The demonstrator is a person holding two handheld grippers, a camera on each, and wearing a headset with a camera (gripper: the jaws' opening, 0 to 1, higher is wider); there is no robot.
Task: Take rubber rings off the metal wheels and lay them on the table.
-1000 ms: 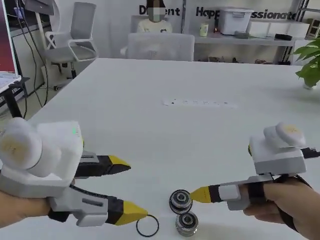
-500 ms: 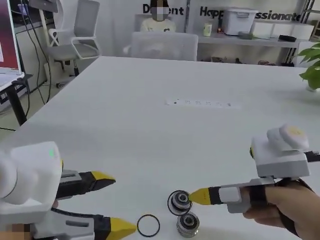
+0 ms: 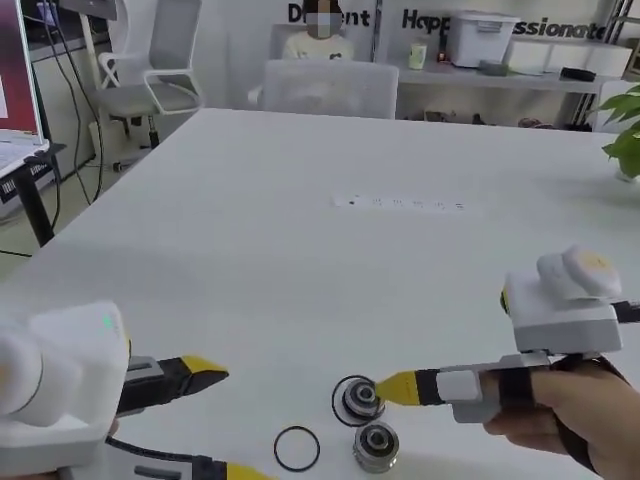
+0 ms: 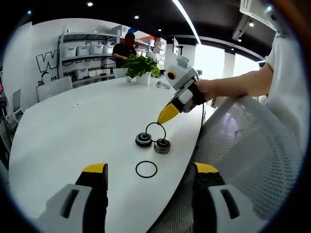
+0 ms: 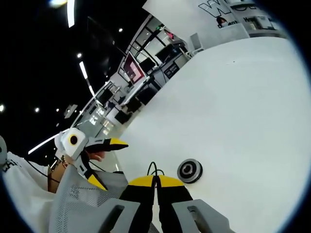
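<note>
Rubber ring [image 4: 155,131] hangs pinched in the closed right tool [image 3: 383,389] by two metal wheels [image 4: 144,140], left tool [image 4: 150,170] spread near a loose ring [image 3: 297,449] on the counter [image 3: 300,250].

White-bodied, yellow-tipped left tongs [image 4: 150,168] and right tongs [image 3: 385,389]; seemingly a black strap [image 3: 511,388].

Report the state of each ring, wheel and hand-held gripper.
left hand-held gripper: open, empty.
right hand-held gripper: shut on held ring.
held ring: pinched, raised by far wheel.
loose ring: flat on table.
far wheel: flat on table.
near wheel: flat on table.
</note>
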